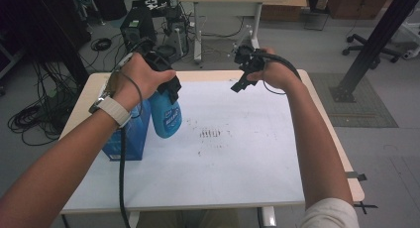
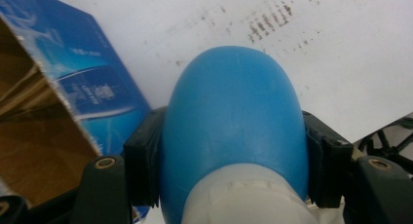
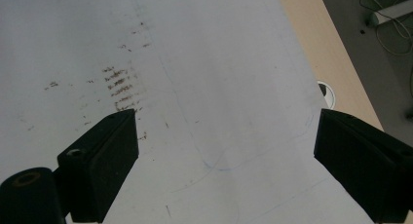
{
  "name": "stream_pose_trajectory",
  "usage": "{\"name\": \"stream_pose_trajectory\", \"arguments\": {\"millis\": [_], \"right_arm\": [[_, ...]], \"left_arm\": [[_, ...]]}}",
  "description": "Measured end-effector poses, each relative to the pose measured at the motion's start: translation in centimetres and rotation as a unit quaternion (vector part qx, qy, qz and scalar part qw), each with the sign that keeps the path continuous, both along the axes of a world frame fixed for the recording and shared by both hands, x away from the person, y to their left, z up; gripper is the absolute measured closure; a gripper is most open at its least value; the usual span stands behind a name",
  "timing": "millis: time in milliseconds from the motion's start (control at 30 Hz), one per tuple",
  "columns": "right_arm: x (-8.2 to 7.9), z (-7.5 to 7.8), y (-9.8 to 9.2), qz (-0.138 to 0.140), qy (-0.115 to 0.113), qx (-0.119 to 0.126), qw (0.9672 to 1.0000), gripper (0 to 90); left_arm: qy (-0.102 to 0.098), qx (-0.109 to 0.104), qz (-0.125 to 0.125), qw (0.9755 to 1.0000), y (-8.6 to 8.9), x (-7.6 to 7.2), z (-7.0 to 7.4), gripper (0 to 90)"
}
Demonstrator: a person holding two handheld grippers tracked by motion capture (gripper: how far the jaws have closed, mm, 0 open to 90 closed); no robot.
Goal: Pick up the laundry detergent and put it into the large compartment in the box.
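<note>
A blue plastic bottle (image 1: 165, 116) with a pale band near its neck hangs above the white table sheet (image 1: 233, 153), beside an open blue carton (image 1: 130, 136). My left gripper (image 1: 166, 86) is shut on the bottle; in the left gripper view both black pads press the sides of the bottle (image 2: 234, 126), with the carton (image 2: 73, 102) at left. My right gripper (image 1: 242, 82) is held in the air over the far right part of the table. Its jaws stand wide apart in the right gripper view (image 3: 224, 151), with only the sheet below.
Brown smudge marks (image 1: 210, 134) spot the middle of the sheet. The table's tan edge (image 1: 341, 153) runs along the right. Behind the table are a computer case (image 1: 136, 27), cables on the floor and a second desk (image 1: 228, 0). A black post (image 1: 376, 39) stands at right.
</note>
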State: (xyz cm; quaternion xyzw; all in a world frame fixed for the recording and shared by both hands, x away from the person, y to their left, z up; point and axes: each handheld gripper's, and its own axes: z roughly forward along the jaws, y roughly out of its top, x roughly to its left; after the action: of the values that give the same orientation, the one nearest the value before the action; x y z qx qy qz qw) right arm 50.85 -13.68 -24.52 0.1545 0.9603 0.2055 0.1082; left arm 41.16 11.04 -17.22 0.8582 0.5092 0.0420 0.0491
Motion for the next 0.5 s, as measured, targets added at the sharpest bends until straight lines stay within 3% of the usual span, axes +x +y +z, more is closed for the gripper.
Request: {"name": "stream_pose_trajectory", "arguments": {"millis": [200, 367, 500], "right_arm": [[0.0, 0.0, -0.1, -0.003, 0.001, 0.001, 1.0000, 9.1], [0.1, -0.1, 0.0, -0.002, 0.002, 0.000, 1.0000, 9.1], [0.0, -0.1, 0.1, 0.002, 0.002, -0.001, 1.0000, 9.1]], "left_arm": [[-0.001, -0.012, 0.009, 0.9999, 0.7, 0.3, 1.5, 37.2], [-0.006, 0.000, 0.010, 0.9999, 0.7, 0.2, 2.3, 37.2], [-0.006, -0.008, 0.019, 0.9998, 1.0, 0.3, 2.9, 37.2]]}}
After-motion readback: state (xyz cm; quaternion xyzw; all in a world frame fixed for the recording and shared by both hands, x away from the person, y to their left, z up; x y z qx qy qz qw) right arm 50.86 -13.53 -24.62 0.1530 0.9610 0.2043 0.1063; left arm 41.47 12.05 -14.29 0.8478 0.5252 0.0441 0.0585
